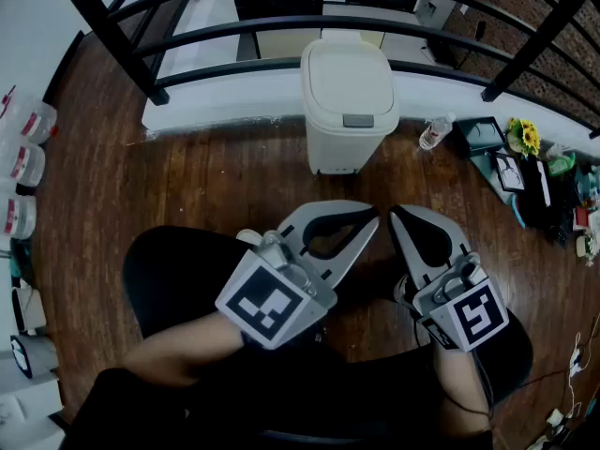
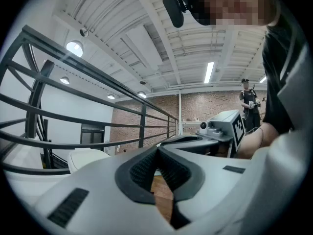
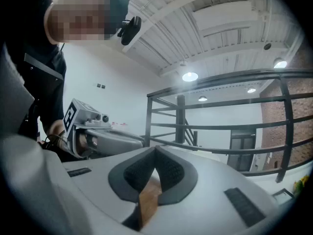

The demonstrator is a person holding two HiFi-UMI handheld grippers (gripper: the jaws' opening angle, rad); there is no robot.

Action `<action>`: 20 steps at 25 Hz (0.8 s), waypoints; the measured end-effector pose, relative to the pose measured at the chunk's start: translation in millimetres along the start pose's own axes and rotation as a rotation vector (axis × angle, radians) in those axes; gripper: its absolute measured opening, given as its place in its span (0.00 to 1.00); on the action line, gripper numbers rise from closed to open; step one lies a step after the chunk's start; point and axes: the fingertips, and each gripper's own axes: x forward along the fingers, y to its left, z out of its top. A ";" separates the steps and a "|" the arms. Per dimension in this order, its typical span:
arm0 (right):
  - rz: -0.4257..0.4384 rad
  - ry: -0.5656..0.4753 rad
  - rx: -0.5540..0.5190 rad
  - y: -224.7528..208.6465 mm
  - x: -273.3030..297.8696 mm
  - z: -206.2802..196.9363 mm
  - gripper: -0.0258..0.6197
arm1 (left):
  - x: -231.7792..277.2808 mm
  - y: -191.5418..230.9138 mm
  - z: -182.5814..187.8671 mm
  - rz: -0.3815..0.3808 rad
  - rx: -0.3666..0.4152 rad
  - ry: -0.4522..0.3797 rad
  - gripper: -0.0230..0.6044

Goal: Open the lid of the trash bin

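The cream trash bin stands by the black railing on the wooden floor, and its lid is down. Both grippers hover low in front of me, well short of the bin, with their tips pointing towards it. My left gripper is shut with nothing between its pads, as the left gripper view confirms. My right gripper sits close beside it, tips nearly touching the left one, also shut and empty. In the left gripper view the bin shows pale at the left.
A black railing runs behind the bin. A clear plastic bottle lies to the bin's right, and beyond it is clutter with a yellow flower. Bottles line the left wall. A person stands far off.
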 end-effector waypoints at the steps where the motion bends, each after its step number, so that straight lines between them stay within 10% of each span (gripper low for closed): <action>1: -0.008 -0.005 0.026 -7.4 2.1 3.5 0.07 | 3.8 2.9 -0.3 0.009 0.005 0.002 0.10; 20: 0.131 0.055 -0.019 -134.6 83.0 -3.9 0.07 | 118.3 119.7 -8.7 0.253 -0.167 0.050 0.10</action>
